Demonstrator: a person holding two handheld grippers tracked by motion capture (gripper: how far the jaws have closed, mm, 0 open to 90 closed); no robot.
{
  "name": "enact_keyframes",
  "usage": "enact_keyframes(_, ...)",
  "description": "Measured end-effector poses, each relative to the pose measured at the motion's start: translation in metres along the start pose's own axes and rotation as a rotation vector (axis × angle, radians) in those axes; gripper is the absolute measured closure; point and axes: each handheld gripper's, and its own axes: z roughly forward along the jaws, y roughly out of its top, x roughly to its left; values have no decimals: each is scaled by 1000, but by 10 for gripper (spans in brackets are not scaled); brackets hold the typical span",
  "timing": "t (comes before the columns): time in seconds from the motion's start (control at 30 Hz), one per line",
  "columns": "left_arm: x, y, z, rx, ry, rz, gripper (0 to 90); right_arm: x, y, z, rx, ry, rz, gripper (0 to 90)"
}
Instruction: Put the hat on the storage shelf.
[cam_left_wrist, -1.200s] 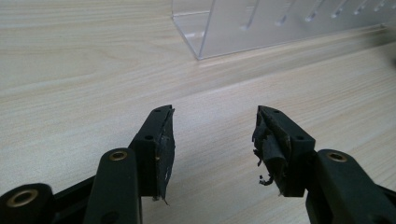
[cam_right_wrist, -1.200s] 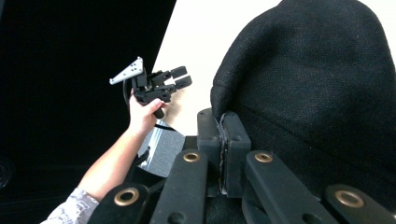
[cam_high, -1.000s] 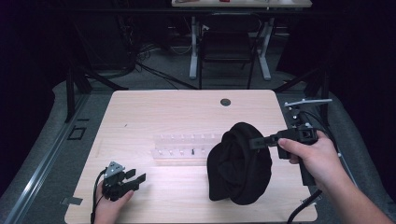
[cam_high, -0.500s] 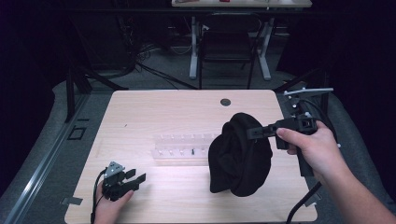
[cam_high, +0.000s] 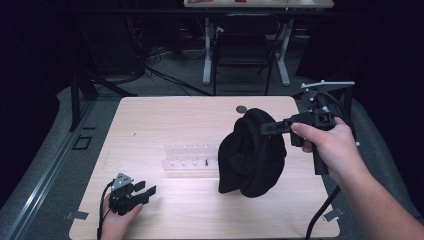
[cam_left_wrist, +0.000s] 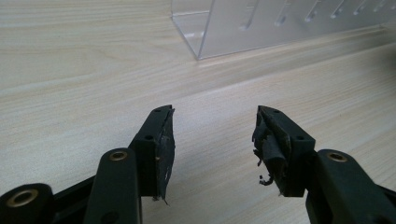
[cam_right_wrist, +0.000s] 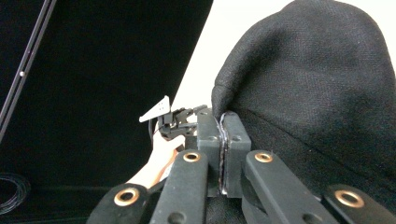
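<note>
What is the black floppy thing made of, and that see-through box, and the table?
The black hat looks like soft woven or felt-like fabric: it sags, and the right gripper view shows a fine matte weave. The see-through rack seems to be clear, glossy plastic, with sharp edges that catch light. The table looks like pale wood or a wood-look laminate, since grain lines run along it.
</note>
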Motion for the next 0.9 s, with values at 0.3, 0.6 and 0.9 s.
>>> enact_keyframes(0.3, 1, 1, -1, 0, -3, 3, 479, -1, 16, 15, -10, -27, -1, 887)
enact_keyframes(0.6, 1, 1, 0, 0, -6, 4, 478, -6, 31, 26, -34, -10, 3, 888)
enact_keyframes(0.9, 1, 1, 1, 1, -8, 2, 478, -7, 42, 37, -50, 13, 11, 888)
